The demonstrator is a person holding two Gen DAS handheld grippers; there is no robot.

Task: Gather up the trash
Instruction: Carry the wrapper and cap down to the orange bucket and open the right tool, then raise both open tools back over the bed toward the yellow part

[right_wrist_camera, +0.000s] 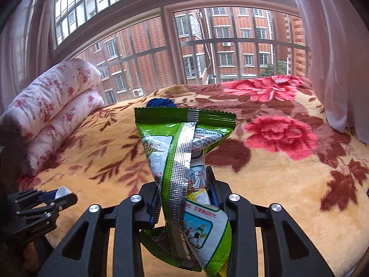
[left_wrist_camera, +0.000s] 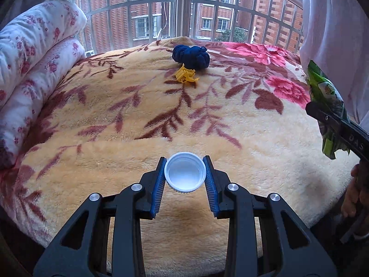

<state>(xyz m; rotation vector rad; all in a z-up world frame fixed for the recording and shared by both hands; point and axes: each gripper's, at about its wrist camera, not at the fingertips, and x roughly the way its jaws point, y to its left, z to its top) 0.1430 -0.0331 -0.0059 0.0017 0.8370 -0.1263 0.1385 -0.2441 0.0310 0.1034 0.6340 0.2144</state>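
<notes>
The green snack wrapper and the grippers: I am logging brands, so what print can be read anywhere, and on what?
"DAS": on the black finger of the right gripper, seen from the left wrist; further letters are hidden.
"尽享美好时光": on the green snack wrapper.
"美好时光": near the wrapper's top; the rest is too small or creased.
White bottle cap: no print.

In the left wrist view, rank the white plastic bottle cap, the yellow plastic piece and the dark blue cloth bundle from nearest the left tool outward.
1. White plastic bottle cap: gripped in the left tool.
2. Yellow plastic piece: mid-blanket, straight ahead.
3. Dark blue cloth bundle: just behind it, toward the window.
</notes>
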